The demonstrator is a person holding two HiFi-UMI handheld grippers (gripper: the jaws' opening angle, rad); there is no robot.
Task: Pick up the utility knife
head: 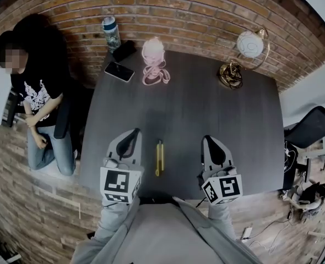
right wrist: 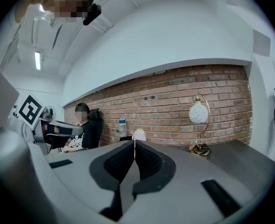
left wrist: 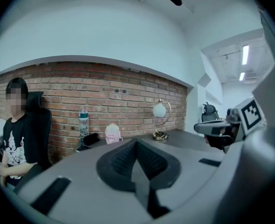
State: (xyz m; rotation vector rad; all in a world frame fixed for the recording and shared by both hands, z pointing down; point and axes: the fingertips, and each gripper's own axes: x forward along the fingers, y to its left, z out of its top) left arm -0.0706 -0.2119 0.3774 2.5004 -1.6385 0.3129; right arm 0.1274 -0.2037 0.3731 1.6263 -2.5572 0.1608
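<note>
The utility knife (head: pixel 159 157), slim and yellow, lies lengthwise on the dark table (head: pixel 206 114) near its front edge. My left gripper (head: pixel 134 132) hovers just left of it, shut with nothing in it. My right gripper (head: pixel 207 139) hovers to the knife's right, a little farther off, also shut and empty. In the left gripper view the left gripper (left wrist: pixel 136 143) has its ribbed pads pressed together; in the right gripper view the right gripper (right wrist: pixel 134 145) shows its pads meeting at the tips. The knife is hidden in both gripper views.
A pink-white cord bundle (head: pixel 154 59), a phone (head: pixel 119 71), a dark pouch (head: pixel 124 49) and a water bottle (head: pixel 111 33) sit at the table's far left. A globe lamp (head: pixel 242 56) stands far right. A person (head: pixel 33 98) sits left of the table, a brick wall behind.
</note>
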